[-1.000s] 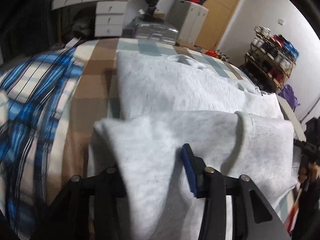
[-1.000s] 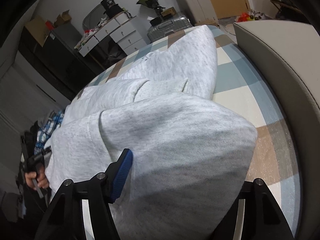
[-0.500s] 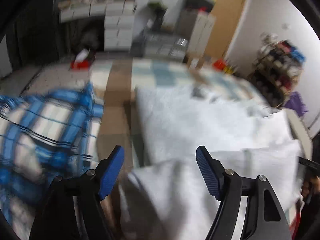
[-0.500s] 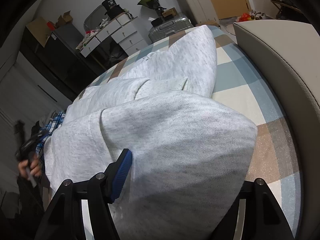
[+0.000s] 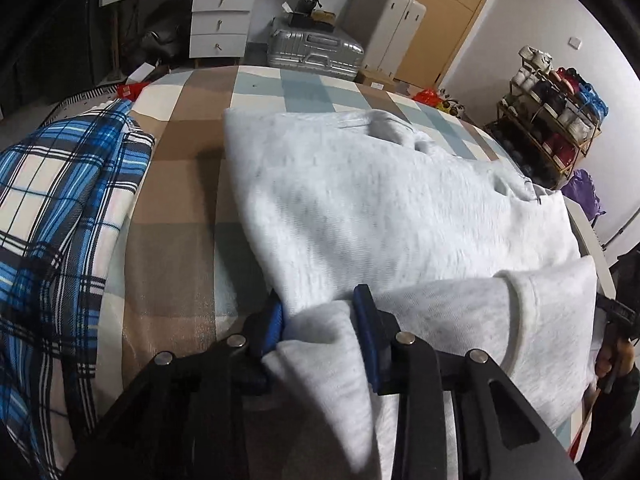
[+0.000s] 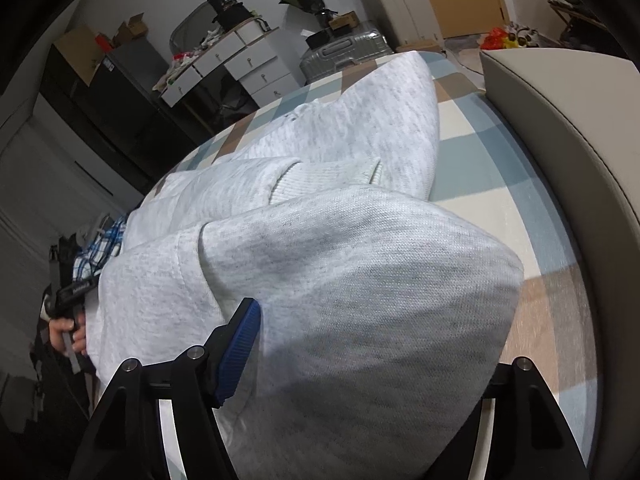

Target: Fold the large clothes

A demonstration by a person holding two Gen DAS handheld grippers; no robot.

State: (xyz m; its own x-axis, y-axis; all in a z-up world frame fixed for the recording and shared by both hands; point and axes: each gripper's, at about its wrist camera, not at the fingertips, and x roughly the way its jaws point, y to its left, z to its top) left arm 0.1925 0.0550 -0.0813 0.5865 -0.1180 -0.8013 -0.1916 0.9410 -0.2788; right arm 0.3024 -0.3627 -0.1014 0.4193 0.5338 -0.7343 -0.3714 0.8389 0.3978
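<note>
A large light grey sweatshirt [image 5: 380,208] lies spread on a checked bedspread [image 5: 172,240], its near part folded back over itself. My left gripper [image 5: 320,328] is closing on a bunched fold at the sweatshirt's near left edge, and both blue pads [image 5: 366,336] press the cloth. In the right wrist view a thick raised wad of the sweatshirt [image 6: 360,280] fills my right gripper [image 6: 372,340]. Its jaws are easing open while the left pad [image 6: 240,344] stays against the cloth. The right finger is hidden under the fabric.
A blue plaid garment [image 5: 60,208] lies on the bed's left side. A beige padded bed edge [image 6: 560,160] runs along the right. Beyond the bed stand a silver suitcase [image 5: 316,52], white drawers [image 5: 218,20] and a shoe rack [image 5: 552,96].
My left gripper let go of the fold, opened wide, shifted left along the near edge and closed again on the sweatshirt's left edge. The right gripper and its wad stayed put.
</note>
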